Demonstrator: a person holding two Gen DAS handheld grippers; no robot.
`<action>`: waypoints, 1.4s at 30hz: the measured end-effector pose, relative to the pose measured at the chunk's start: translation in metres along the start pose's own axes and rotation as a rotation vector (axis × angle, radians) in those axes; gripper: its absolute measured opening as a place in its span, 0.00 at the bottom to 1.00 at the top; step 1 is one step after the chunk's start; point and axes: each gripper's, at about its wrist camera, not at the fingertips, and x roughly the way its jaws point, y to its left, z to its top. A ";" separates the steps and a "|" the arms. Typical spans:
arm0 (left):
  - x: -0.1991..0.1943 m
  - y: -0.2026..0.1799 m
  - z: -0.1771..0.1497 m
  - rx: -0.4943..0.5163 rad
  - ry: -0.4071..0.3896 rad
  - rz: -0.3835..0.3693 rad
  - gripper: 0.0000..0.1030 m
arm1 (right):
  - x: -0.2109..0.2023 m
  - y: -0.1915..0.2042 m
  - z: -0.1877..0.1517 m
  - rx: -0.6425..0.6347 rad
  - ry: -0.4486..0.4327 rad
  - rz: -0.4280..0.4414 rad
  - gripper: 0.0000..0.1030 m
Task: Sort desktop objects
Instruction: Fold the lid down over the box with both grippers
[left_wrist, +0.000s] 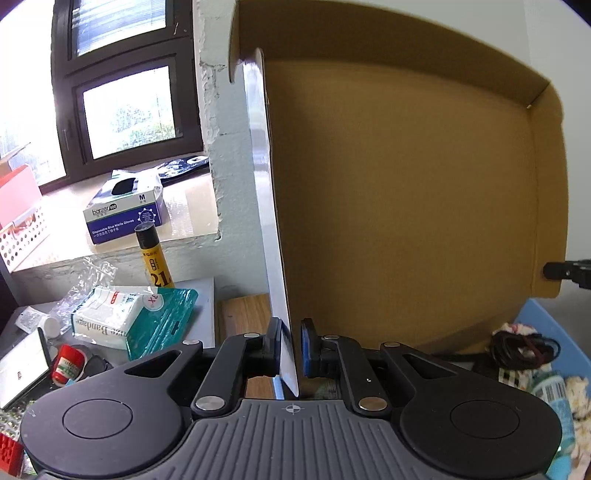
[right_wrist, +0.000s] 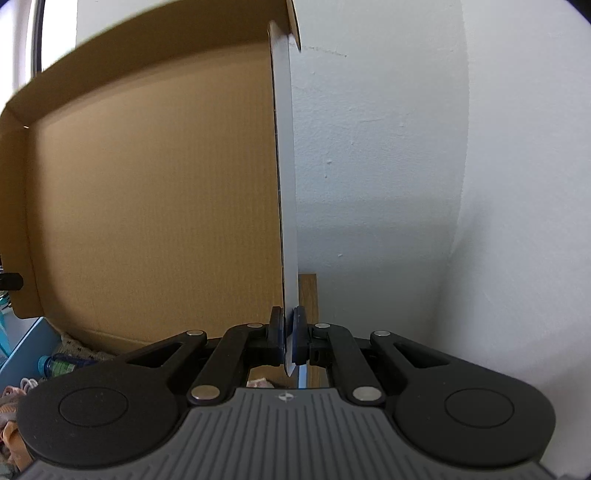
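Both grippers clamp one thing: the left gripper (left_wrist: 291, 349) and right gripper (right_wrist: 289, 338) each have jaws pinched on a side wall of the shallow brown cardboard box lid (left_wrist: 399, 192), held upright against the far white wall (right_wrist: 388, 166), likely so it stays level. Below sits a blue bin (left_wrist: 554, 332) of jumbled items; its contents are mostly cut off and hard to name.

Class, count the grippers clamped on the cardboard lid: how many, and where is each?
2. The left gripper pinches the lid by its left side wall; the right gripper pinches the opposite wall. Nothing else visibly holds it, though parts are out of frame.
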 end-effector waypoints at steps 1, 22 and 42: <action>-0.002 -0.001 -0.002 0.006 -0.001 0.002 0.11 | -0.002 0.000 -0.002 0.001 0.000 -0.001 0.06; -0.021 -0.014 -0.029 0.097 0.019 0.009 0.12 | -0.107 0.028 0.014 -0.051 -0.175 -0.051 0.15; -0.096 -0.011 -0.042 0.054 -0.059 -0.057 0.12 | -0.136 0.046 -0.004 -0.062 -0.143 -0.077 0.05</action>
